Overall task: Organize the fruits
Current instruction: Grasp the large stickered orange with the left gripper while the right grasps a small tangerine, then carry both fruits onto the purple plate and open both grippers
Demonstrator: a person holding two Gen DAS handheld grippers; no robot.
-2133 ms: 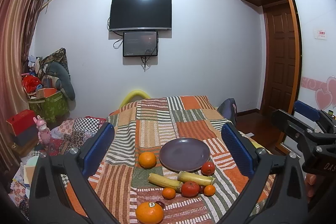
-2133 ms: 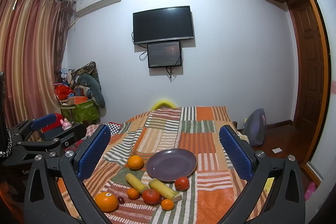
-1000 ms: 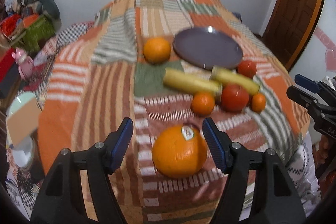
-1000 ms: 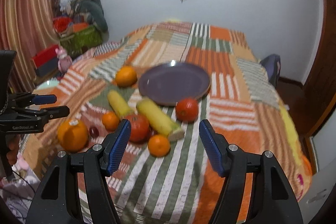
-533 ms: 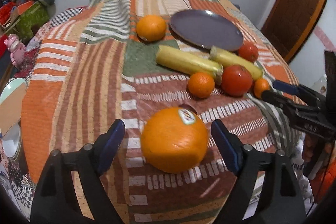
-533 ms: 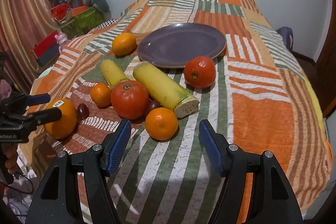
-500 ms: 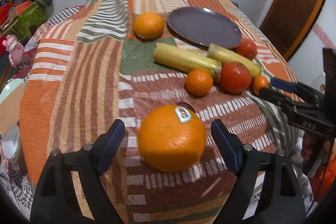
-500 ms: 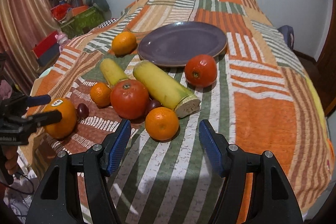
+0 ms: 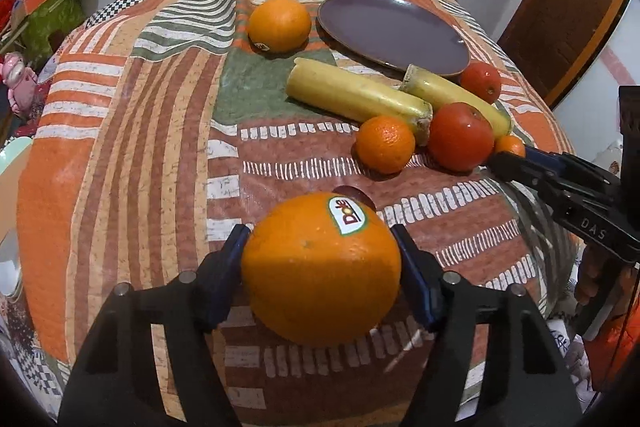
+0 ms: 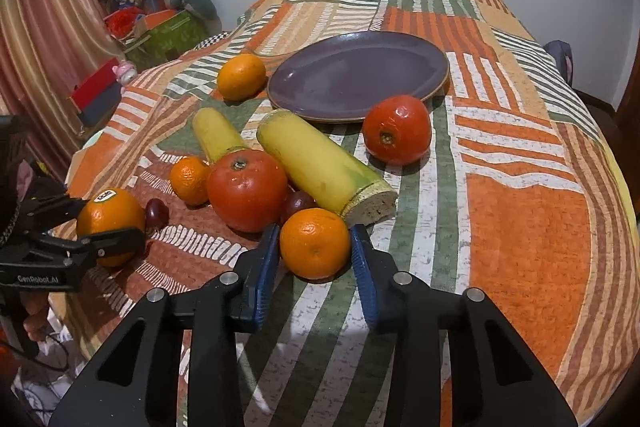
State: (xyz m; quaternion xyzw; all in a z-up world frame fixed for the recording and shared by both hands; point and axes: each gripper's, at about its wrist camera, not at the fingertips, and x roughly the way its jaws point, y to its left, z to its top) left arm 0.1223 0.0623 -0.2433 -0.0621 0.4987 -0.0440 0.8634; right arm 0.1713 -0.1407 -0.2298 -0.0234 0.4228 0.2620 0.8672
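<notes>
Oranges: my left tool (image 9: pixel 320 267) closing on the big stickered orange (image 9: pixel 320 269).
Mandarin (image 10: pixel 315 243): right tool (image 10: pixel 315 259) closing around it; squeeze gently, lift straight to the purple plate (image 10: pixel 438 67).

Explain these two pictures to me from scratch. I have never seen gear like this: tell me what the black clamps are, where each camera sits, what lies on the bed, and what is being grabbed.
No robot here: a person holds a two-finger clamp in each hand, and a wide-angle camera on each clamp looks forward along its fingers. The left wrist view shows the left gripper closing around a large stickered orange, its blue pads against the orange's sides. The right wrist view shows the right gripper closing on a small orange; each clamp also appears at the edge of the other's picture. On the patchwork bedspread lie an empty purple plate, another orange beside it, two yellow stalk pieces, two red fruits, a second small orange and two small dark fruits. Nothing is on the plate yet.
</notes>
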